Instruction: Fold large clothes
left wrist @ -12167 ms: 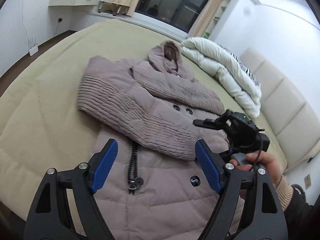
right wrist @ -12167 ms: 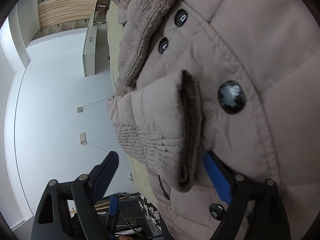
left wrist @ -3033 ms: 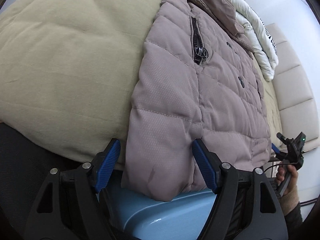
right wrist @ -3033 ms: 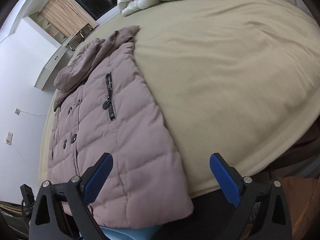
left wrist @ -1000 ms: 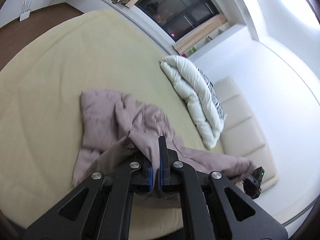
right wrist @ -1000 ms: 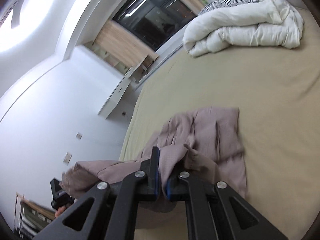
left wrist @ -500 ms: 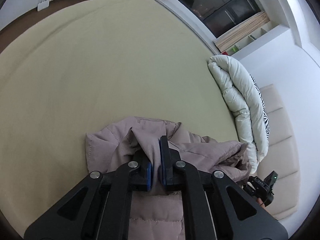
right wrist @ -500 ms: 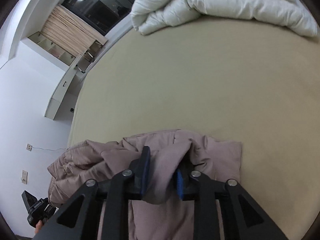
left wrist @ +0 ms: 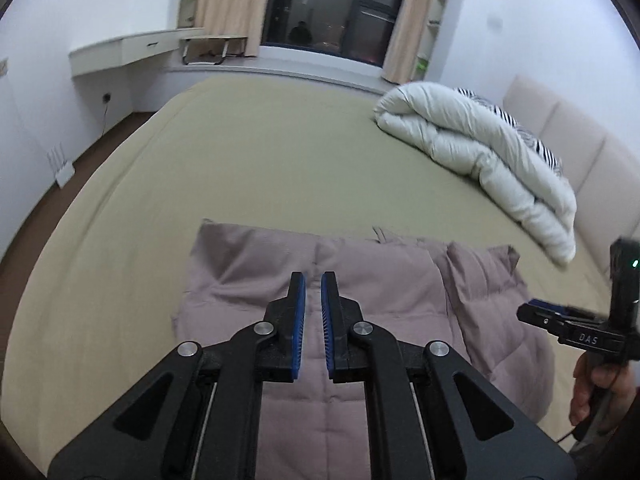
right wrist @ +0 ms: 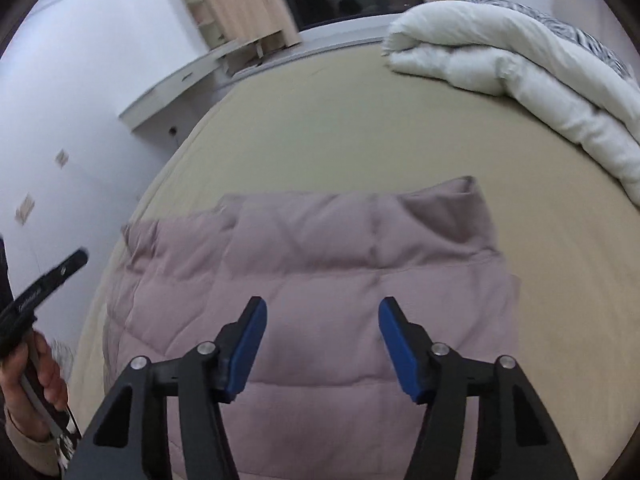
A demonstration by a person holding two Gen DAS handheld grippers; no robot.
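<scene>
My left tongs [left wrist: 313, 284] are all but pressed together, only a thin slit between the blue pads, with no cloth in it; they hang over the folded mauve down coat [left wrist: 360, 280]. My right tongs [right wrist: 322, 312] stand spread, having just been opening, and nothing sits between their pads either; the coat [right wrist: 320, 256] lies flat below them.

The left camera alone shows the right tongs [left wrist: 548, 314] from the side, off the coat's right edge, with my right hand [left wrist: 600, 392] on the grip. The right camera alone shows my left hand [right wrist: 28, 380] and its tool at the picture's left edge, blurred. It also shows a flap standing up at the coat's far right corner.

The coat lies on a wide bed with a tan cover [left wrist: 280, 160]. A rolled white duvet [left wrist: 480, 148] lies well apart from the coat, near a padded headboard [left wrist: 580, 148]. Beyond are a dark window [left wrist: 332, 8] between beige curtains, a white wall shelf [left wrist: 120, 52] and a brown floor.

The coat's near edge is cut off behind both tools, and I cannot make out its sleeves or hood.
</scene>
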